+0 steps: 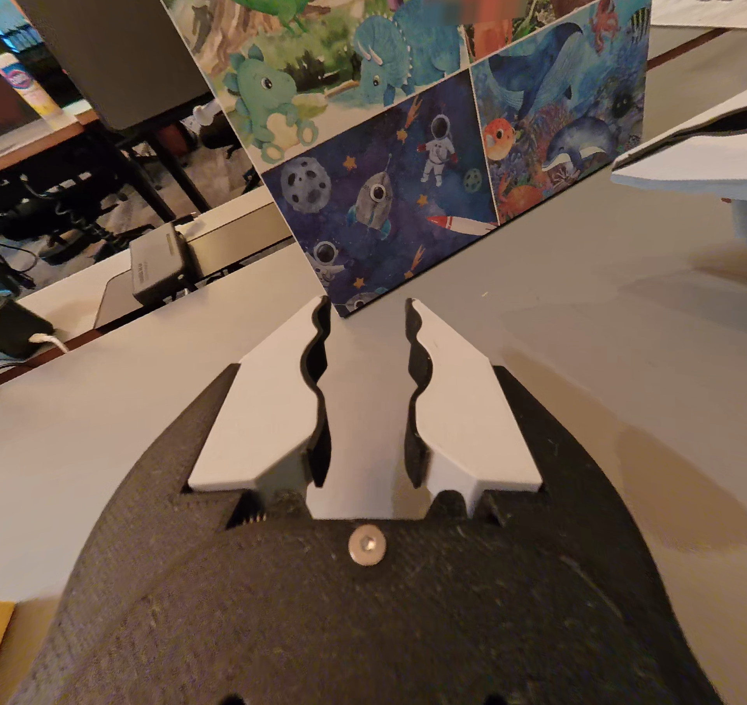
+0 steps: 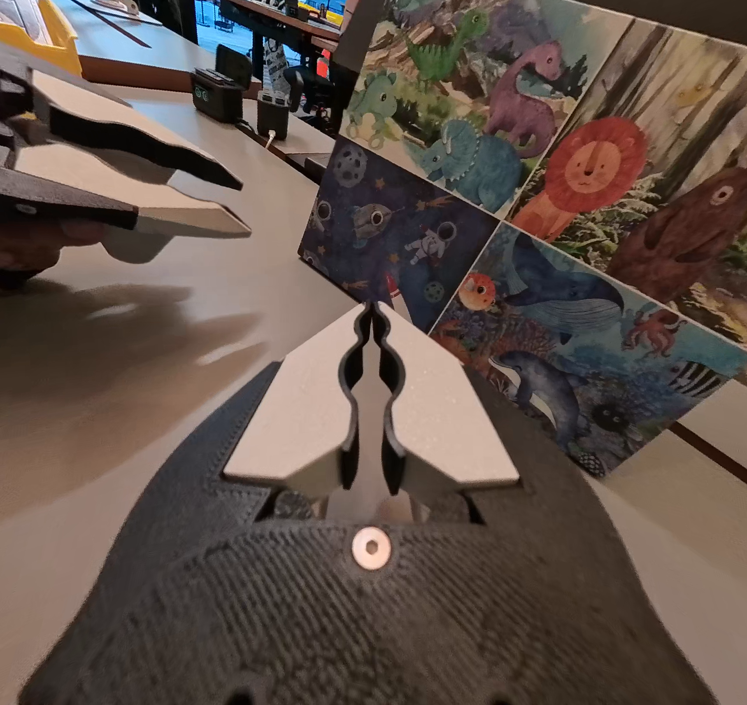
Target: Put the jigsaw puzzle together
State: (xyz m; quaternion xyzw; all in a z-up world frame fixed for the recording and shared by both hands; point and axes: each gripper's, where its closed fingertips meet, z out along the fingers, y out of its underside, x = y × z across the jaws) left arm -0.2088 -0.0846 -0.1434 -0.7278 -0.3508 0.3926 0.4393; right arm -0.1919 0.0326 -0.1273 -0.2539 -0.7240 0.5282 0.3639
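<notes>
The jigsaw puzzle box [image 1: 404,128], printed with dinosaur, space, sea and lion pictures, stands tilted on its lower edge on the grey table [image 1: 566,322]. It also shows in the right wrist view [image 2: 505,209]. My left gripper [image 1: 368,306] is open and empty, with its left fingertip close to the box's lower left corner. It also shows at the left of the right wrist view [image 2: 244,209], open. My right gripper [image 2: 371,306] is shut with nothing visible between the pads, its tips in front of the box's lower edge. It shows at the right edge of the left wrist view [image 1: 622,164].
A dark panel [image 1: 101,39] stands behind the box. Black charger units [image 2: 220,91] sit at the table's far edge, one also in the left wrist view [image 1: 161,265]. A yellow bin [image 2: 48,39] is at the far left. More desks lie beyond. One gripper's finger ends stand about 12 cm off the other's. The right gripper is farther from the dark panel [image 1: 101,39], some 25 cm, than the left, some 20 cm. It is also in sight in the right wrist view [image 2: 365,18].
</notes>
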